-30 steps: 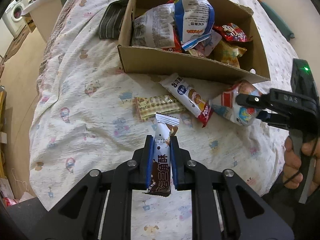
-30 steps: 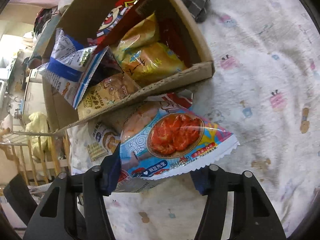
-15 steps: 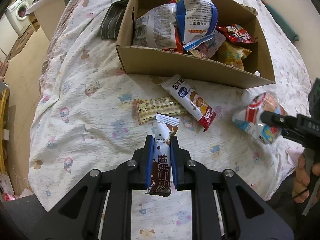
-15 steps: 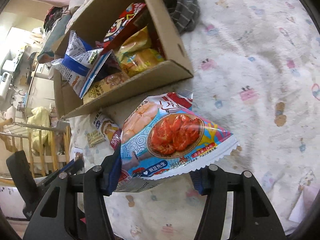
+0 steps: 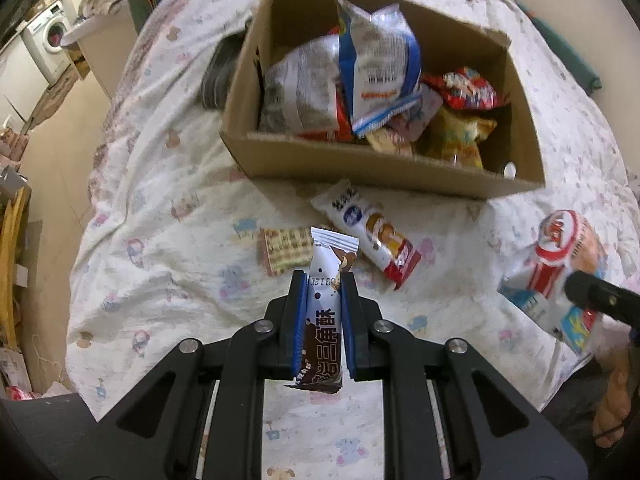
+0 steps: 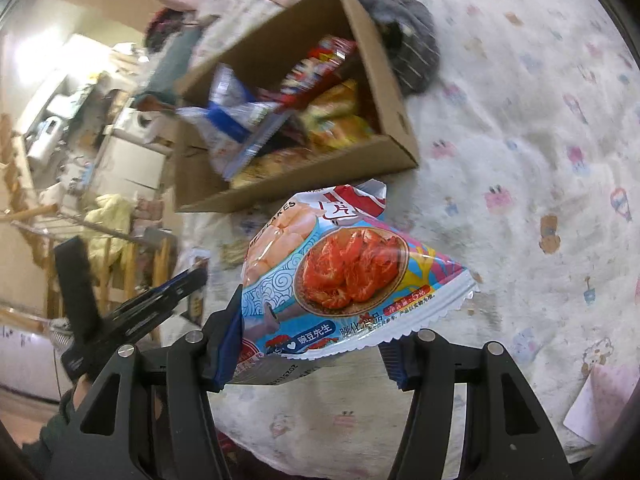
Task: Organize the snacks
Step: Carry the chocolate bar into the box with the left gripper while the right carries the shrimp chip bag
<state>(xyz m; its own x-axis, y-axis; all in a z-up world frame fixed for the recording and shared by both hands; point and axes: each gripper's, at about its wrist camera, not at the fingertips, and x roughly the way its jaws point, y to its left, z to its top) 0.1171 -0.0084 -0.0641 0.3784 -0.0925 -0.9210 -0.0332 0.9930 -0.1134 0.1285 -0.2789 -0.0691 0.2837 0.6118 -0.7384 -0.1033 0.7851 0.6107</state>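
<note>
While my left hand-held gripper (image 5: 320, 320) clamps a wafer bar (image 5: 324, 312) and the right hand-held gripper (image 6: 312, 350) a shrimp-chip bag (image 6: 336, 276), I see one cardboard box (image 5: 360, 164) heaped with snack bags, and two packets (image 5: 368, 236) on the bed (image 5: 160, 220).

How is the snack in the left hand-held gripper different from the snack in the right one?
The bar in the left hand-held gripper is thin, brown and white; the shrimp chip bag in the right hand-held gripper is wide, puffy and colourful. The bar's jaws stand close together; the bag's stand far apart. Both are sealed, held above the bed, outside the box.

Glossy plastic shrimp-chip bag (image 6: 340, 268); matt brown cardboard box (image 5: 384, 168); soft, printed cotton bedsheet (image 5: 160, 216), wrinkled.
</note>
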